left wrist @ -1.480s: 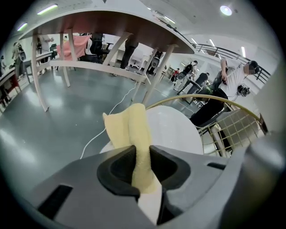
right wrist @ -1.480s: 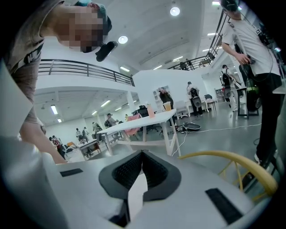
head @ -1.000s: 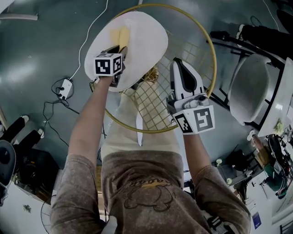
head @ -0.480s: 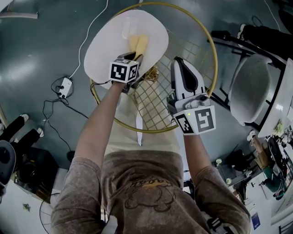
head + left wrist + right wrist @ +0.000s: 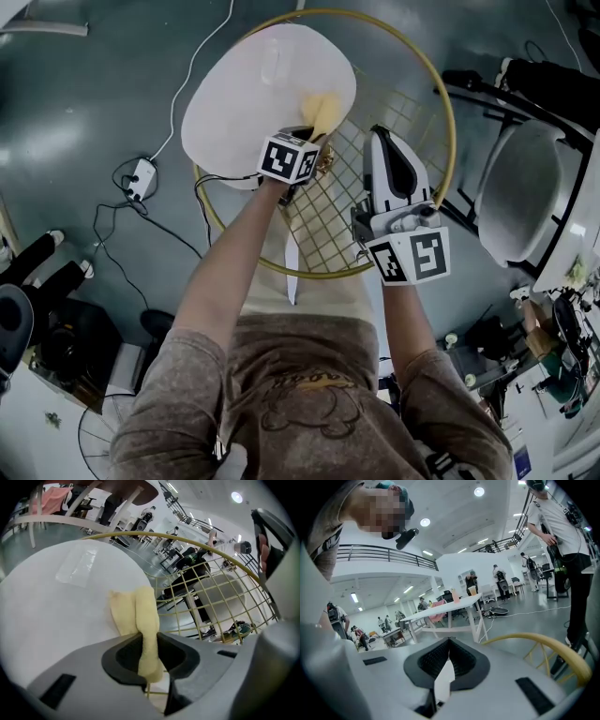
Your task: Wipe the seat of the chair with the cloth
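The chair's white oval seat (image 5: 248, 98) lies inside a round gold wire frame (image 5: 412, 103). A yellow cloth (image 5: 321, 105) rests on the seat's right edge, close to the wire mesh, and my left gripper (image 5: 312, 129) is shut on it. In the left gripper view the folded cloth (image 5: 140, 613) runs from between the jaws out onto the seat (image 5: 56, 606), with the gold mesh (image 5: 215, 597) just to the right. My right gripper (image 5: 382, 139) hovers over the mesh to the right of the cloth, shut and empty. It (image 5: 449, 656) points out into the room, over the gold rim (image 5: 543, 651).
A second chair with a grey seat (image 5: 511, 192) stands to the right. A power adapter (image 5: 141, 176) and its cables lie on the floor to the left. In the right gripper view, white tables (image 5: 450, 611) and a standing person (image 5: 562, 536) are farther off.
My left gripper has dragged the cloth across the seat from its left-middle to its right edge by the mesh. The right gripper has barely moved.
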The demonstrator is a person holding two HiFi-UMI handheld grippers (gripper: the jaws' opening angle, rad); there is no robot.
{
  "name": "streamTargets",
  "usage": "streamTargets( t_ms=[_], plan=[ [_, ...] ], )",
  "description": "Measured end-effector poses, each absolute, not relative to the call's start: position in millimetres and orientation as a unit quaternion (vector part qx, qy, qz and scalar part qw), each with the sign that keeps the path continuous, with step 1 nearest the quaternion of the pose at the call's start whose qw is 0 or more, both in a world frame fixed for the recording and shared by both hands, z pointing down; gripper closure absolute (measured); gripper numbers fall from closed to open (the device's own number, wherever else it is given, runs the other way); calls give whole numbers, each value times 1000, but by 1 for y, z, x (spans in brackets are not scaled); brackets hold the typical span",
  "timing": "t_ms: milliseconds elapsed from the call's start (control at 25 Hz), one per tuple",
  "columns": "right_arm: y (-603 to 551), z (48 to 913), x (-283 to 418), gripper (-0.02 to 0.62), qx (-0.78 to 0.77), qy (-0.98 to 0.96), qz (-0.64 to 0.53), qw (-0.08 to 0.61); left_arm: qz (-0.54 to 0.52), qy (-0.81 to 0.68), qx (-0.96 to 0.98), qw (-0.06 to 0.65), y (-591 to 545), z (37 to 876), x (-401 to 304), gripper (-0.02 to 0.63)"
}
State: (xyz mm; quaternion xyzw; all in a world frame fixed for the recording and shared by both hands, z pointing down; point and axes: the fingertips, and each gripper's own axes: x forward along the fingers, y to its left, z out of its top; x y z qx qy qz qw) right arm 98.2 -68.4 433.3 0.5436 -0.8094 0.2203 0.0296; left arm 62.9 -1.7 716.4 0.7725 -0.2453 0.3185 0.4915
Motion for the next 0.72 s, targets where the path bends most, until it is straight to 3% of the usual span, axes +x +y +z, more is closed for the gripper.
streamTargets(
  t_ms=[320, 720],
  plan=[
    [-68, 435, 99, 572, 545, -809, 219, 32, 308, -231, 800, 460, -5, 693, 60, 514],
    [-72, 430, 83, 572, 532, -818, 215, 35, 277, -344, 779, 446, -59, 678, -58, 514]
  ],
)
